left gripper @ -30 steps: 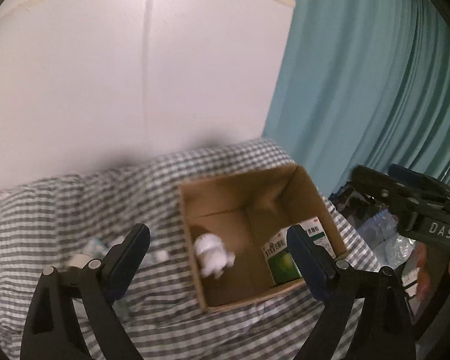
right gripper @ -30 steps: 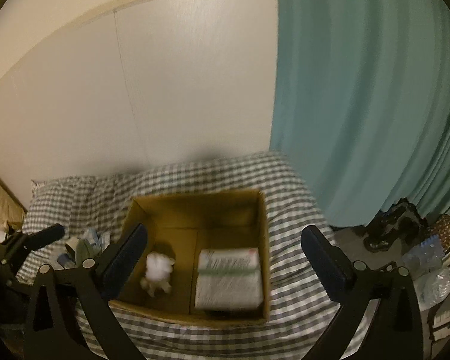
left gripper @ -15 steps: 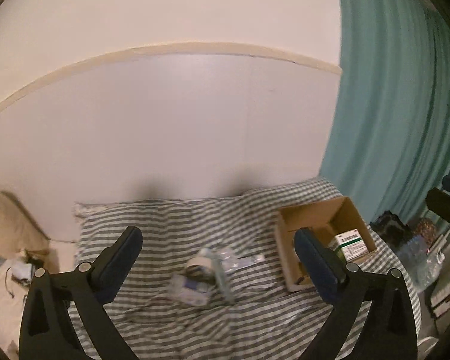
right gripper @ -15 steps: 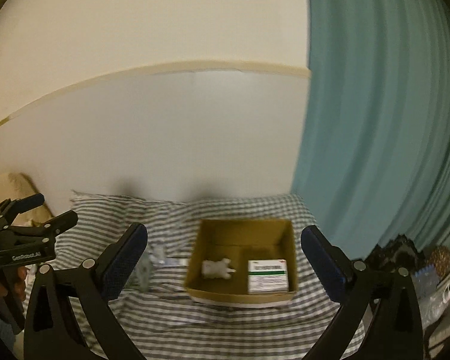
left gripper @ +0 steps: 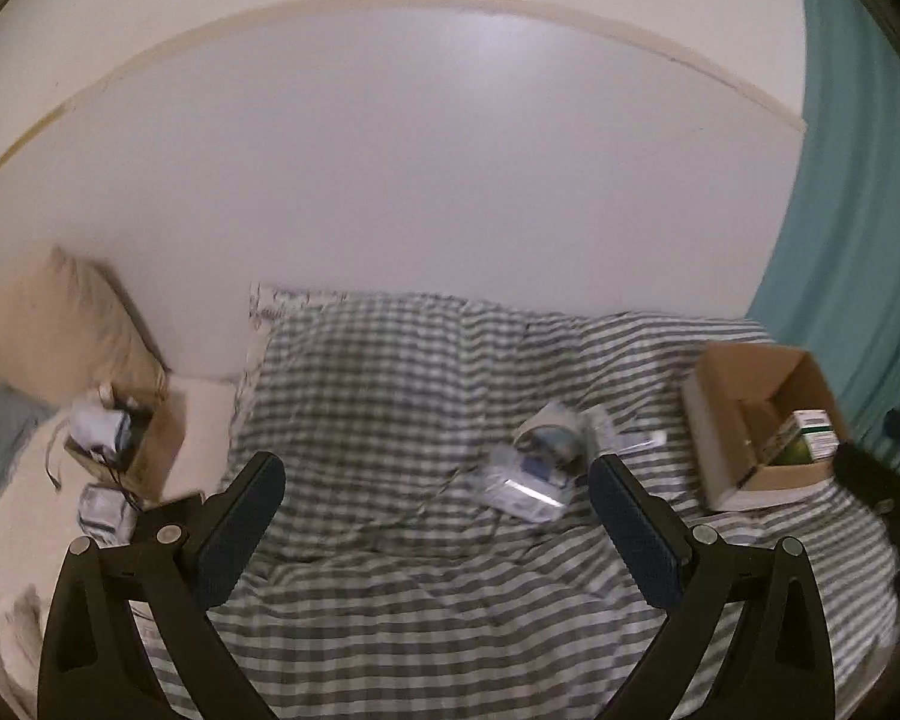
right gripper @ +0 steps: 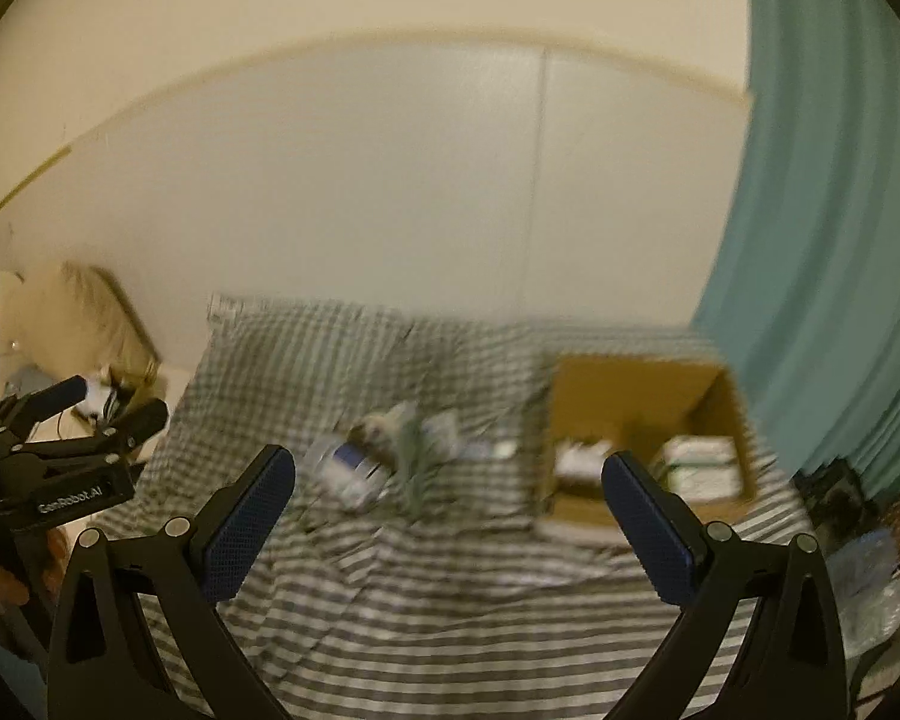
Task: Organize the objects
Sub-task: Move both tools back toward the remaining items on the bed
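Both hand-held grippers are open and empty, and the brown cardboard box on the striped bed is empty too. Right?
Not quite. The brown cardboard box is not empty: the left wrist view shows a green-and-white carton inside. Both the left hand-held gripper and right hand-held gripper are open and empty.

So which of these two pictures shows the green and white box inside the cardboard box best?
The left wrist view: the green and white box is fairly sharp, standing in the cardboard box's near right corner. The right wrist view looks deeper inside, but motion blur smears it into a pale block.
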`<control>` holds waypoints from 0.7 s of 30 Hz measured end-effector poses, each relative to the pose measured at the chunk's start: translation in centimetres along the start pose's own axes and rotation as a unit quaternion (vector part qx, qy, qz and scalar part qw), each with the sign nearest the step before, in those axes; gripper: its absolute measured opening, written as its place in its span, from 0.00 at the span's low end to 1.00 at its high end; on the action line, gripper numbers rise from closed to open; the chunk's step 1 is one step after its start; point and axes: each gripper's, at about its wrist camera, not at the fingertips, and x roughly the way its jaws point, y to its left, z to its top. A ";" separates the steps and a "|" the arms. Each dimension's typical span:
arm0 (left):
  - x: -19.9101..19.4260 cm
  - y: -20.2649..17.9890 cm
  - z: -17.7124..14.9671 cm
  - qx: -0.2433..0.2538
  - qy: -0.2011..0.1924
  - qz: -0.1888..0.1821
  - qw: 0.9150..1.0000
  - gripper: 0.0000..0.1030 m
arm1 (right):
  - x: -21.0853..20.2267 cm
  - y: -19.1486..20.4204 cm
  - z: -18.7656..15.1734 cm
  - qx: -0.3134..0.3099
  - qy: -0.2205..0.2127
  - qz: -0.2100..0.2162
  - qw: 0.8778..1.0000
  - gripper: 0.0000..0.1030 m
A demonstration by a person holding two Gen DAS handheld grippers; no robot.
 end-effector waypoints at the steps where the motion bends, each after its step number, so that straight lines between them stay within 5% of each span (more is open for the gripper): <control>1: 1.2 0.3 -0.8 -0.003 0.006 0.004 1.000 1.00 | 1.6 0.7 -0.6 -0.002 0.010 -0.001 1.000 1.00; 17: 15.6 -0.7 -5.7 0.053 0.096 0.026 0.994 1.00 | 23.7 1.4 -6.3 -0.022 0.158 -0.030 0.987 0.99; 21: 17.8 -1.6 -6.3 0.068 0.126 0.035 0.989 1.00 | 27.3 1.3 -6.4 -0.025 0.184 -0.036 0.982 0.88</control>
